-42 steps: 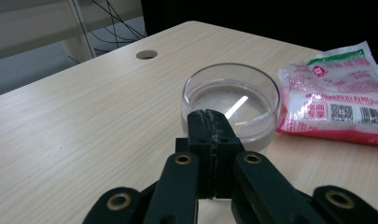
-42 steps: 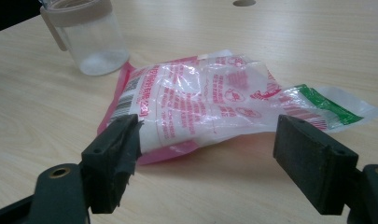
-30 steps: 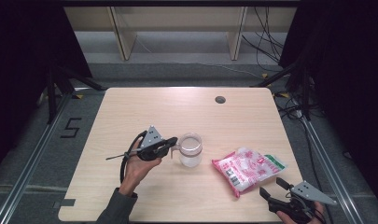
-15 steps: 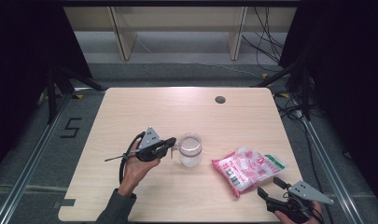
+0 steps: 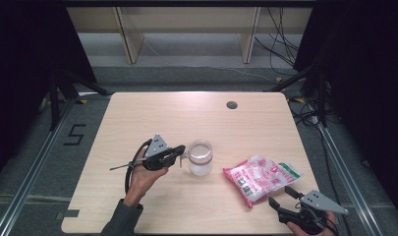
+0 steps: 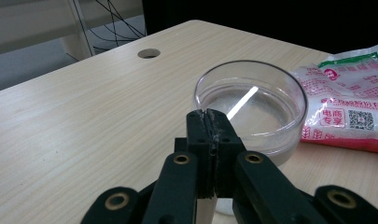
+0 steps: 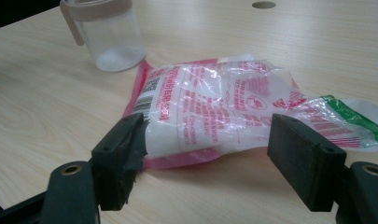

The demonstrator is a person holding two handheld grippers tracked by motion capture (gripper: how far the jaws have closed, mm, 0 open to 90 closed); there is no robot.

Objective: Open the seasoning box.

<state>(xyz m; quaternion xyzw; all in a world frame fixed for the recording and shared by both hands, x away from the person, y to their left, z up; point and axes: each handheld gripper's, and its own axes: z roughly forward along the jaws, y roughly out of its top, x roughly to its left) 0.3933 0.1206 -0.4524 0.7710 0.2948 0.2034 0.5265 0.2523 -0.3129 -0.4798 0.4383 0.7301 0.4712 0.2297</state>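
A clear glass jar (image 5: 200,158) with a beige collar and a handle on its left stands mid-table. My left gripper (image 5: 181,150) is at that handle. In the left gripper view its jaws (image 6: 207,114) are pressed together over a pale strip that looks like the handle, with the jar (image 6: 249,107) just beyond. A pink and white plastic bag (image 5: 260,177) with a green end lies flat to the jar's right. Near the front edge my right gripper (image 5: 281,197) is open. Its jaws (image 7: 207,123) stand either side of the bag's near edge (image 7: 214,107), the left one close to a corner.
The wooden table (image 5: 162,113) has a round cable hole (image 5: 231,104) at its back right. Beyond the far edge are shelf uprights (image 5: 127,39) and floor cables (image 5: 285,44). Dark stand legs flank the table on both sides.
My right gripper has crept left and forward, closer to the bag's near edge. The left gripper and the jar have stayed put.
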